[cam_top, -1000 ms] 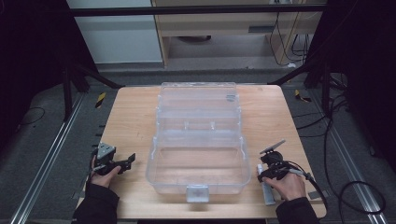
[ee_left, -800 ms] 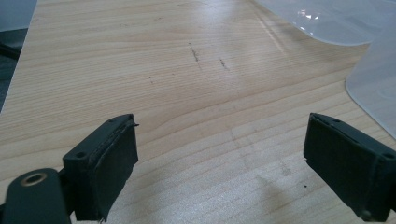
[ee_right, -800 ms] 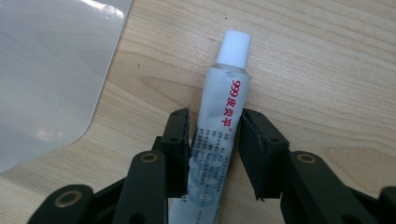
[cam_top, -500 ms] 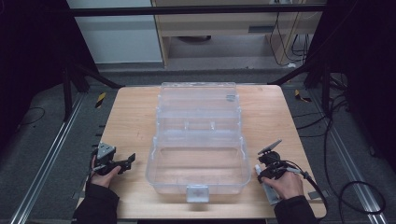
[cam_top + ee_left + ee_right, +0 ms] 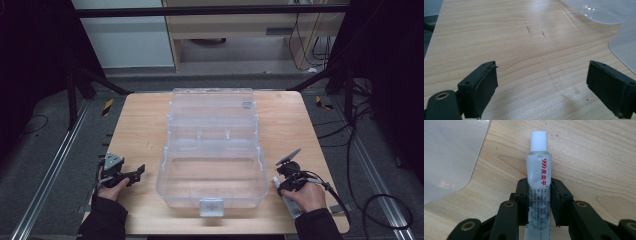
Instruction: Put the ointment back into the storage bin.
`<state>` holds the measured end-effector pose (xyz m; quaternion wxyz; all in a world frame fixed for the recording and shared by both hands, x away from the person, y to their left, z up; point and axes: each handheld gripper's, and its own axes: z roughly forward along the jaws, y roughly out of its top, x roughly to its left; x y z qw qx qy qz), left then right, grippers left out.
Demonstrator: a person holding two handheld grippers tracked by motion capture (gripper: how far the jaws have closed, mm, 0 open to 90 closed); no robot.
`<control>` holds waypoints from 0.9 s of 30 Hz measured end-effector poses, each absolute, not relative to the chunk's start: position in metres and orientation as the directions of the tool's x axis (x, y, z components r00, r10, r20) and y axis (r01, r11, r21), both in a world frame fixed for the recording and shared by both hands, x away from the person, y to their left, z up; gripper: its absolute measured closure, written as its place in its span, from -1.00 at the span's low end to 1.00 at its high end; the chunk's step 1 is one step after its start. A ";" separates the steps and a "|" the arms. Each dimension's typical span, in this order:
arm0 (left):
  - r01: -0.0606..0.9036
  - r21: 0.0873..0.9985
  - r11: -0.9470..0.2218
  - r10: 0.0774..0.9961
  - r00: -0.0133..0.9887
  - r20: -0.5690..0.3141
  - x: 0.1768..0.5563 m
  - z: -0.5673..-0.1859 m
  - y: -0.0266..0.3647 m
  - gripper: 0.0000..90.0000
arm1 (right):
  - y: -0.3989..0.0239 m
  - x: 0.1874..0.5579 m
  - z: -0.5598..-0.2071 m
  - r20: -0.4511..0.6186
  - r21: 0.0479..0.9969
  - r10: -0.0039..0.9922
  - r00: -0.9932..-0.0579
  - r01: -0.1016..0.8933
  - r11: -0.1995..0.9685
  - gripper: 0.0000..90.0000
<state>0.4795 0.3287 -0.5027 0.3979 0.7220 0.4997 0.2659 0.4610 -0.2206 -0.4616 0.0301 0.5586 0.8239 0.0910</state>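
At the near right corner of the table (image 5: 140, 120), the right gripper (image 5: 539, 195) is seen pinching a white tube (image 5: 539, 177). Its jaws have just been closing, and both pads are now pressed against the tube's sides. The tube is laid flat on the wood, with its ribbed cap (image 5: 538, 141) pointed away from the gripper and red print run along its body. In the high view the tube (image 5: 289, 204) is largely covered by the hand, so its full length can hardly be judged there.

At the near left, the left gripper (image 5: 541, 85) is held with its jaws spread wide over bare wood, nothing between them.

Between the two grippers, a clear plastic box (image 5: 212, 170) is set at the middle of the table, its lid (image 5: 212, 107) thrown open toward the far edge. The tube is just right of the box, apart from it.
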 end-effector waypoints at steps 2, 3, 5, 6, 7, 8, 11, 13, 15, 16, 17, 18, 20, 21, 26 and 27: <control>0.510 0.840 -0.184 0.933 0.359 -0.014 0.480 -0.503 0.329 -0.79 | -0.223 0.461 -0.459 0.065 0.193 0.926 -0.373 0.915 0.355 0.54; 0.511 0.839 -0.184 0.933 0.359 -0.014 0.480 -0.503 0.329 -0.79 | -0.224 0.460 -0.458 0.070 0.199 0.926 -0.371 0.915 0.351 0.54; 0.511 0.839 -0.185 0.933 0.359 -0.013 0.480 -0.503 0.329 -0.79 | -0.225 0.460 -0.456 0.074 0.201 0.927 -0.369 0.916 0.348 0.54; 0.512 0.839 -0.186 0.933 0.359 -0.012 0.480 -0.503 0.329 -0.79 | -0.226 0.459 -0.455 0.083 0.209 0.924 -0.372 0.914 0.349 0.54; 0.513 0.837 -0.190 0.933 0.361 -0.009 0.480 -0.503 0.329 -0.79 | -0.229 0.459 -0.452 0.094 0.223 0.924 -0.371 0.912 0.343 0.54; 0.513 0.837 -0.190 0.933 0.361 -0.009 0.480 -0.503 0.329 -0.79 | -0.229 0.459 -0.452 0.094 0.223 0.924 -0.371 0.912 0.343 0.54; 0.513 0.838 -0.188 0.933 0.359 -0.010 0.480 -0.503 0.328 -0.79 | -0.233 0.458 -0.441 0.099 0.264 0.921 -0.378 0.902 0.342 0.54; 0.513 0.837 -0.190 0.933 0.359 -0.008 0.480 -0.503 0.329 -0.79 | -0.233 0.458 -0.433 0.109 0.291 0.919 -0.380 0.896 0.336 0.54; 0.513 0.837 -0.191 0.933 0.359 -0.008 0.480 -0.503 0.328 -0.79 | -0.234 0.458 -0.430 0.114 0.305 0.916 -0.384 0.891 0.336 0.54; 0.513 0.837 -0.191 0.933 0.360 -0.008 0.480 -0.503 0.328 -0.79 | -0.233 0.459 -0.426 0.115 0.312 0.915 -0.386 0.889 0.335 0.54; 0.513 0.837 -0.190 0.933 0.359 -0.009 0.480 -0.503 0.329 -0.79 | -0.233 0.459 -0.424 0.115 0.319 0.914 -0.388 0.886 0.336 0.54; 0.514 0.837 -0.189 0.934 0.358 -0.009 0.480 -0.503 0.329 -0.79 | -0.233 0.460 -0.421 0.108 0.326 0.912 -0.395 0.881 0.343 0.54; 0.514 0.837 -0.190 0.933 0.360 -0.009 0.480 -0.503 0.329 -0.79 | -0.233 0.462 -0.414 0.111 0.346 0.906 -0.408 0.871 0.349 0.54; 0.512 0.837 -0.191 0.933 0.361 -0.008 0.480 -0.503 0.328 -0.79 | -0.233 0.463 -0.411 0.114 0.354 0.906 -0.407 0.869 0.346 0.55; 0.511 0.838 -0.191 0.932 0.362 -0.008 0.480 -0.503 0.328 -0.79 | -0.232 0.464 -0.394 0.111 0.416 0.890 -0.442 0.834 0.362 0.55; 0.511 0.838 -0.190 0.932 0.361 -0.009 0.480 -0.503 0.328 -0.79 | -0.232 0.464 -0.392 0.111 0.429 0.884 -0.454 0.824 0.370 0.55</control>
